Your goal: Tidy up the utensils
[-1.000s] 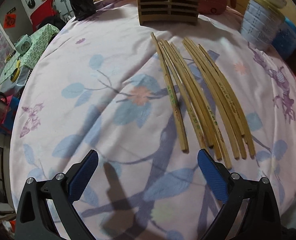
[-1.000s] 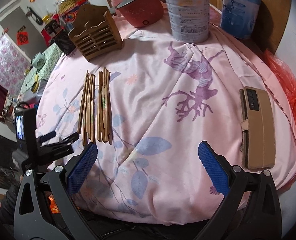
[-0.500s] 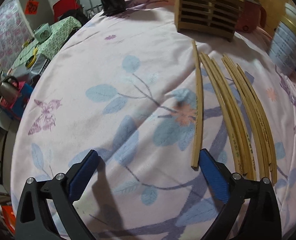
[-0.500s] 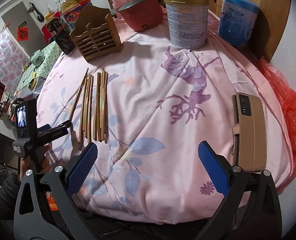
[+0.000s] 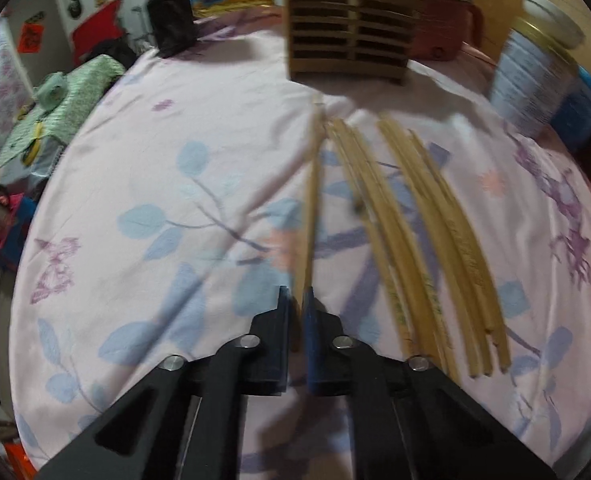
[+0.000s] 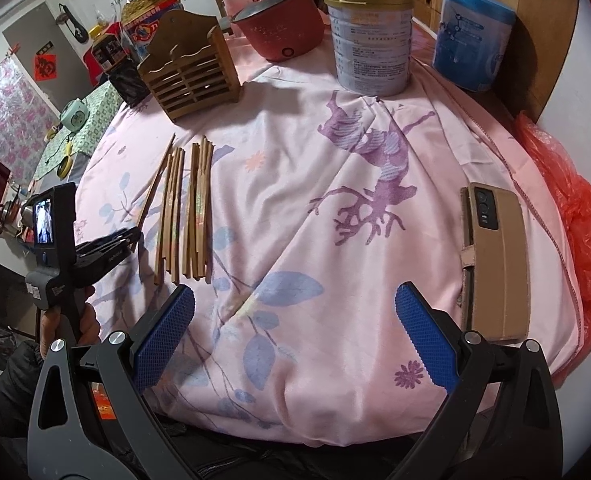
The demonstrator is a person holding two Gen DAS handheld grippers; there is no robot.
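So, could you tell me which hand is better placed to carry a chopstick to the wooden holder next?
Left. The left gripper has just closed on the outermost chopstick; the right gripper is open, away from the wooden holder.

Your left gripper (image 5: 297, 300) points steeply down, its jaws just closed on a chopstick's (image 5: 310, 216) near end. Your right gripper (image 6: 295, 332) hovers, jaws spread wide, gripping nothing.

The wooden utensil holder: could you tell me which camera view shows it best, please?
The right wrist view: the wooden utensil holder appears whole and sharp there, its slatted front, one side and peaked back all visible. The left wrist view shows it blurred, with its top cut off.
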